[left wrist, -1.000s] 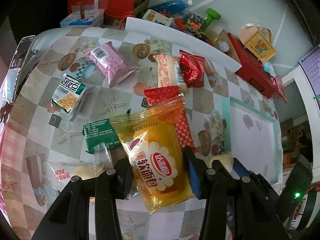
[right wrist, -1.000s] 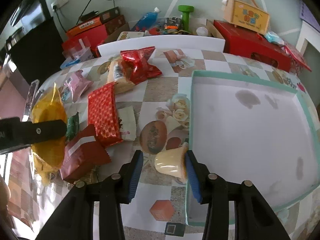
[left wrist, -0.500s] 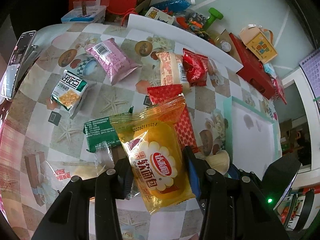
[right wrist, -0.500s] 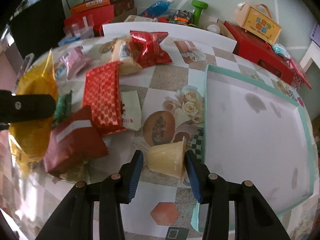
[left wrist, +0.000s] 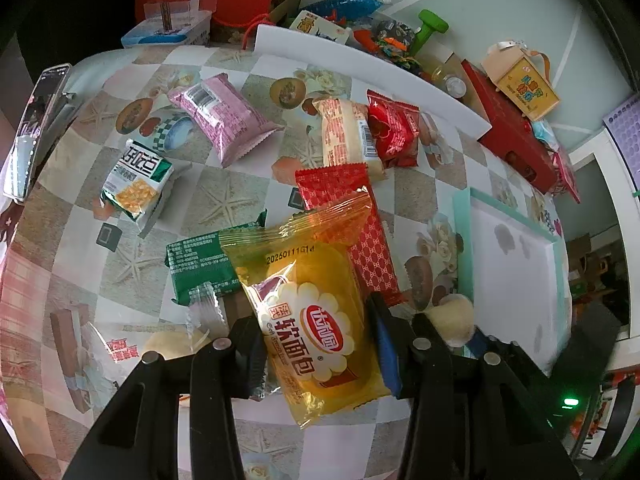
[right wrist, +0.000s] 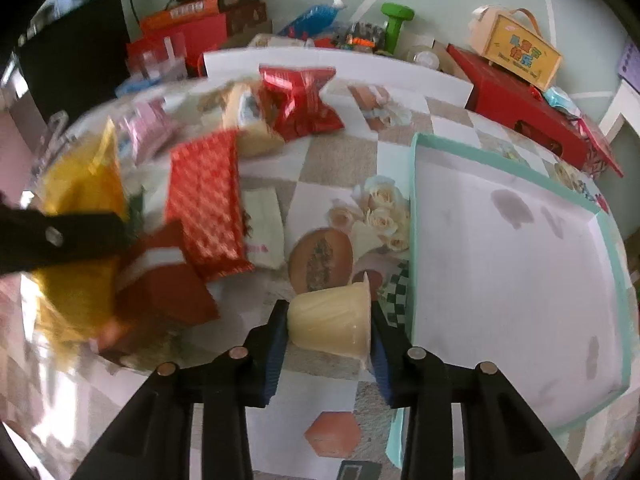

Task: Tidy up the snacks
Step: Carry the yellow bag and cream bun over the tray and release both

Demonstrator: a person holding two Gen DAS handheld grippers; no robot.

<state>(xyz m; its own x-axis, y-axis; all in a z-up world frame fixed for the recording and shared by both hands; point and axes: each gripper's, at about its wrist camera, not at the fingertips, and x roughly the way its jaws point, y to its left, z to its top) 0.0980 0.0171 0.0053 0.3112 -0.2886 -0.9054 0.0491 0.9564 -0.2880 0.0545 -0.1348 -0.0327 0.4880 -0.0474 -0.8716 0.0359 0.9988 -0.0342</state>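
We see a glossy, see-through yellow plastic bread wrapper (left wrist: 316, 308) with a crimped seal, and a shiny red foil-like packet (left wrist: 352, 224) printed in a fine pattern behind it. At upper left of the left wrist view a pink packet (left wrist: 224, 116) has a softer sheen. The counter (left wrist: 248, 200) wears a smooth, printed oilcloth-like cover that catches glare. In the right wrist view, the pale jelly cup (right wrist: 332, 316) looks like smooth, slightly translucent plastic, and the tray (right wrist: 412, 216) at right has a matt white floor, stained, with a mint rim.
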